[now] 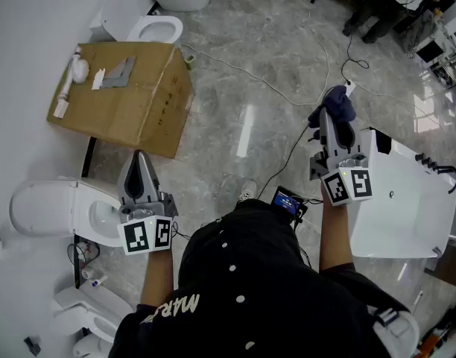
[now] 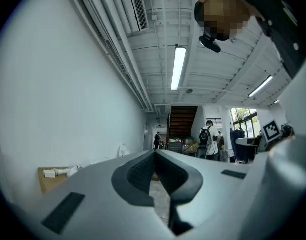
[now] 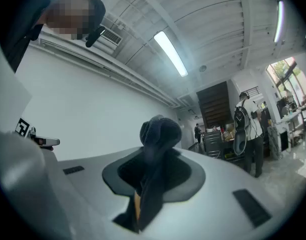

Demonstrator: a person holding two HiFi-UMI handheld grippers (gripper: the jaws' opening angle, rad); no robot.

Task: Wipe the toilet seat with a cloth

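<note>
The dark, soft-looking cloth (image 3: 159, 134) is pinched in the right tool (image 3: 154, 171). Its long axis runs along the jaws, and its bunched, rounded end bulges past the tips and points away from the person. In the head view the cloth (image 1: 337, 104) is held above the grey marbled floor (image 1: 250, 73), near the left edge of a glossy white tub (image 1: 407, 200). It is well apart from the oval white toilet seat (image 1: 90, 216) at the far left. The left tool (image 1: 140, 162) has its jaws pressed together on nothing (image 2: 155, 156) and sits beside that seat, below a cardboard box (image 1: 138, 103).
</note>
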